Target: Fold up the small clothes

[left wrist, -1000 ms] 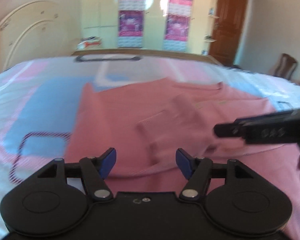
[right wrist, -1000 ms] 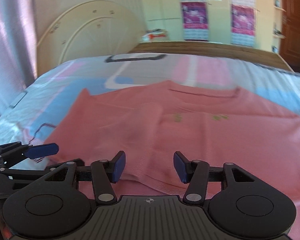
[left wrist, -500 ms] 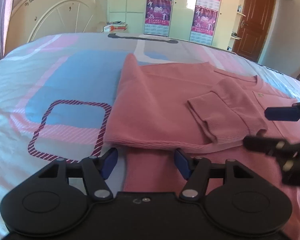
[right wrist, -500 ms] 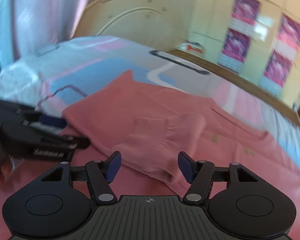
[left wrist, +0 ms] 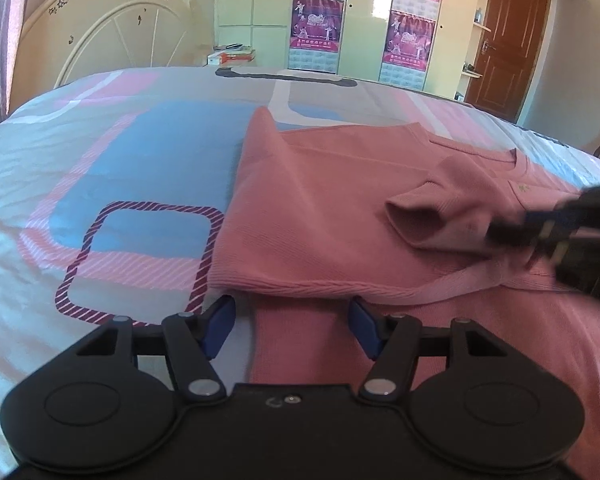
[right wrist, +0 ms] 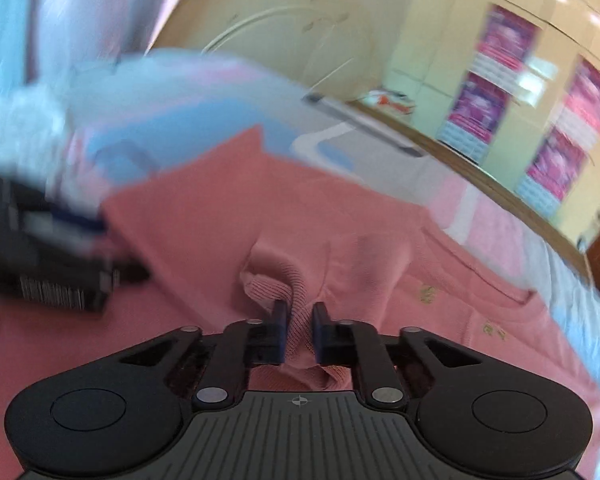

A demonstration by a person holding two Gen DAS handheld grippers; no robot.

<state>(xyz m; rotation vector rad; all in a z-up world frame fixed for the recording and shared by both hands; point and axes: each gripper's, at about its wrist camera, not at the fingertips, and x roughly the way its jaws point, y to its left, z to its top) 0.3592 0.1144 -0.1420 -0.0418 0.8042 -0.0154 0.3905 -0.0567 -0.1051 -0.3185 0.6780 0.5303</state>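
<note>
Sweater (left wrist: 340,208): handling soft, light, limp | right gripper (right wrist: 299,322) clamping cuff (right wrist: 272,286), jaws just closing | left gripper (left wrist: 290,322) gaping, empty | take ribbed edges.

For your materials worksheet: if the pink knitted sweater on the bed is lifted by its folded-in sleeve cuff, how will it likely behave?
The pink knitted sweater will probably flop and drape: its sleeve cuff already bunches between the right gripper pads. It looks light, a thin knit lying flat. The ribbed knit should hardly slip, though folds may fall open.
</note>
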